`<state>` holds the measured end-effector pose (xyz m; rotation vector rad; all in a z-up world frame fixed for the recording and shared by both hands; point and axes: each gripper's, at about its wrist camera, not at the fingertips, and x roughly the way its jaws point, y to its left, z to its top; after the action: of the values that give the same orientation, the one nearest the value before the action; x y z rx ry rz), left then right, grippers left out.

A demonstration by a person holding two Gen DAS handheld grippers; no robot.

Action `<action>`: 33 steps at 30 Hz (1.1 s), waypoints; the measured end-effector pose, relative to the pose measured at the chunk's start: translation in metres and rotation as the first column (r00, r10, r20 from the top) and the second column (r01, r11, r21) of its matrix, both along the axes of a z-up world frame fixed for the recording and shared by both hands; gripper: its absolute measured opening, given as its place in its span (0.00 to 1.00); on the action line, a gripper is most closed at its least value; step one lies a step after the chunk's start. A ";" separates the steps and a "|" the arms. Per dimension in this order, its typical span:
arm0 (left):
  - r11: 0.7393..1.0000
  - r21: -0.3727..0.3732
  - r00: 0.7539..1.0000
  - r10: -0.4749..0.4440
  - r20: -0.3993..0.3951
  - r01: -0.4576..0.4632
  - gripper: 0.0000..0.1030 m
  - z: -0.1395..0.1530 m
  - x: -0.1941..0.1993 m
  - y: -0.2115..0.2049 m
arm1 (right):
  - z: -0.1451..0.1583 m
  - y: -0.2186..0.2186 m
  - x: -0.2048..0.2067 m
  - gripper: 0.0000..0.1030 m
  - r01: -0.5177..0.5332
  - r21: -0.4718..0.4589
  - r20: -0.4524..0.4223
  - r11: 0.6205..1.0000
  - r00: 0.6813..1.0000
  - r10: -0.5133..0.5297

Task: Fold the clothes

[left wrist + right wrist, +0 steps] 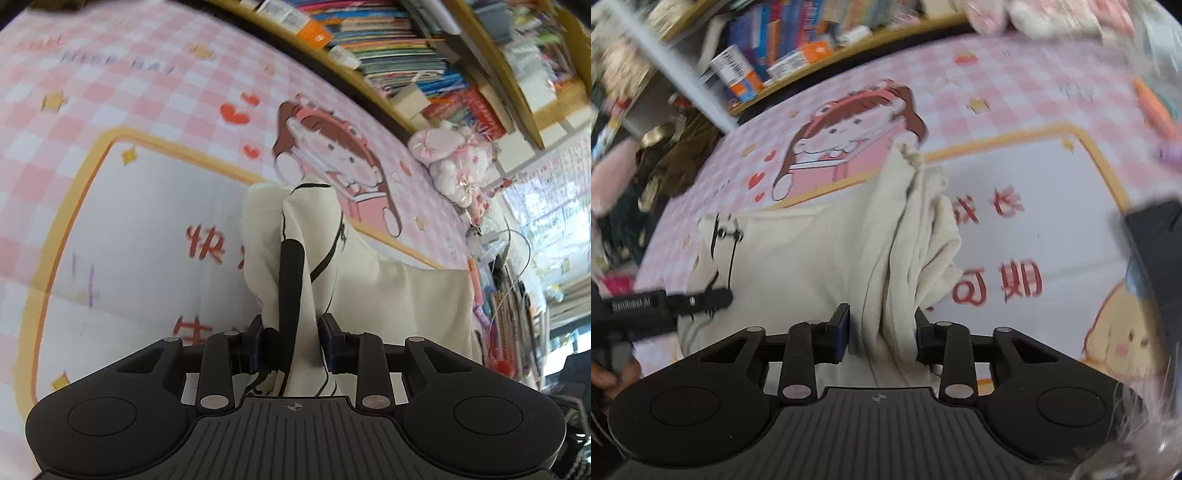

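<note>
A cream garment with black trim (314,229) hangs bunched from my left gripper (291,341), which is shut on its fabric and a black band, above the pink checked sheet (147,96). In the right wrist view the same cream garment (820,258) spreads over the sheet (1015,92), and my right gripper (881,332) is shut on a gathered ribbed edge of it. The other gripper's black finger (701,299) shows at the left, over the garment's black-trimmed part.
A wooden bookshelf (406,48) full of books runs along the bed's far side. Pink and white plush toys (454,166) sit at the bed's end, with cables and clutter beyond. Dark clothes (672,158) lie heaped at the sheet's left corner.
</note>
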<state>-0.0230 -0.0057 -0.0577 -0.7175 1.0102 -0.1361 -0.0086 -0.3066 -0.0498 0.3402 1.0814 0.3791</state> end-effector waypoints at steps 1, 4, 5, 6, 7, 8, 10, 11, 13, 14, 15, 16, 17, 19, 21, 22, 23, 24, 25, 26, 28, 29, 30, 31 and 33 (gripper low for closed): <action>1.000 -0.028 1.000 0.005 -0.019 -0.006 0.35 -0.002 0.000 0.004 | -0.003 -0.005 0.003 0.43 0.020 0.021 -0.028 1.000 0.999 -0.020; 0.996 -0.090 0.999 0.013 -0.047 -0.017 0.37 -0.008 0.002 0.012 | -0.010 -0.016 0.006 0.50 0.067 0.088 -0.073 0.994 0.995 -0.061; 0.994 -0.105 0.998 0.020 -0.052 -0.025 0.38 -0.009 0.002 0.014 | -0.010 -0.018 0.006 0.51 0.085 0.110 -0.083 0.990 0.994 -0.076; 0.992 -0.120 0.998 0.028 -0.055 -0.035 0.38 -0.010 0.002 0.014 | -0.011 -0.020 0.006 0.51 0.098 0.124 -0.089 0.988 0.992 -0.087; 0.990 -0.136 0.998 0.037 -0.059 -0.045 0.38 -0.012 0.002 0.015 | -0.012 -0.022 0.005 0.51 0.110 0.137 -0.095 0.984 0.991 -0.098; 0.987 -0.151 0.997 0.045 -0.063 -0.054 0.38 -0.013 0.002 0.016 | -0.012 -0.022 0.005 0.51 0.115 0.144 -0.097 0.983 0.990 -0.102; 0.980 -0.181 0.995 0.072 -0.070 -0.084 0.37 -0.016 0.001 0.017 | -0.012 -0.021 0.005 0.43 0.110 0.141 -0.100 0.984 0.990 -0.096; 0.978 -0.189 0.994 0.080 -0.072 -0.092 0.35 -0.017 0.001 0.017 | -0.011 -0.020 0.005 0.38 0.102 0.135 -0.103 0.986 0.991 -0.089; 0.982 -0.168 0.994 0.075 -0.073 -0.087 0.28 -0.016 0.002 0.015 | -0.012 -0.017 0.006 0.31 0.094 0.134 -0.106 0.986 0.991 -0.080; 0.985 -0.153 0.995 0.068 -0.068 -0.078 0.24 -0.014 0.003 0.013 | -0.010 -0.016 0.006 0.29 0.087 0.130 -0.099 0.988 0.992 -0.075; 0.988 -0.138 0.996 0.060 -0.061 -0.068 0.19 -0.012 0.003 0.011 | -0.007 -0.015 0.006 0.26 0.075 0.123 -0.083 0.990 0.994 -0.065; 0.991 -0.121 0.998 0.050 -0.045 -0.055 0.19 -0.007 0.003 0.008 | -0.002 -0.013 0.004 0.25 0.061 0.112 -0.061 0.992 0.997 -0.054; 0.994 -0.102 0.999 0.039 -0.026 -0.042 0.18 -0.003 0.004 0.005 | 0.003 -0.011 0.003 0.25 0.047 0.100 -0.039 0.994 0.998 -0.043; 0.996 -0.088 1.000 0.022 0.008 -0.021 0.17 0.006 0.004 0.003 | 0.011 -0.009 0.003 0.24 0.034 0.082 -0.003 0.996 0.999 -0.034; 0.996 -0.089 0.999 0.013 0.033 -0.010 0.17 0.013 0.005 0.001 | 0.019 -0.007 0.003 0.24 0.027 0.071 0.024 0.997 0.999 -0.029; 0.996 -0.092 0.999 0.015 0.039 -0.011 0.17 0.015 0.006 0.002 | 0.022 -0.007 0.004 0.24 0.024 0.070 0.031 0.997 0.999 -0.026; 0.995 -0.095 0.999 0.017 0.045 -0.013 0.17 0.017 0.007 0.002 | 0.025 -0.007 0.006 0.24 0.020 0.071 0.040 0.997 0.999 -0.023; 0.995 -0.098 0.999 0.019 0.051 -0.014 0.17 0.018 0.008 0.003 | 0.028 -0.008 0.007 0.24 0.020 0.075 0.046 0.997 0.999 -0.023; 0.995 -0.100 0.998 0.023 0.057 -0.018 0.17 0.020 0.008 0.004 | 0.030 -0.008 0.008 0.24 0.020 0.080 0.051 0.997 0.998 -0.024; 0.994 -0.103 0.998 0.029 0.064 -0.022 0.17 0.021 0.009 0.005 | 0.032 -0.009 0.009 0.24 0.018 0.086 0.056 0.996 0.998 -0.023; 0.994 -0.109 0.996 0.040 0.077 -0.031 0.17 0.023 0.011 0.008 | 0.036 -0.008 0.012 0.24 0.016 0.094 0.064 0.995 0.998 -0.022; 0.993 -0.112 0.996 0.045 0.083 -0.036 0.17 0.025 0.012 0.009 | 0.038 -0.008 0.014 0.24 0.013 0.097 0.068 0.995 0.997 -0.020; 0.993 -0.114 0.995 0.050 0.090 -0.039 0.17 0.026 0.012 0.011 | 0.039 -0.007 0.015 0.24 0.010 0.100 0.072 0.995 0.997 -0.017; 0.992 -0.115 0.994 0.055 0.096 -0.044 0.17 0.027 0.014 0.012 | 0.040 -0.006 0.017 0.24 0.008 0.102 0.074 0.995 0.997 -0.015; 0.992 -0.117 0.992 0.065 0.107 -0.053 0.17 0.028 0.017 0.014 | 0.041 -0.004 0.024 0.24 0.000 0.108 0.076 0.994 0.997 -0.009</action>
<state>-0.0059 0.0086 -0.0295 -0.8348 0.8791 -0.1815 0.0149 -0.3111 -0.0084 0.4209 0.9873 0.4442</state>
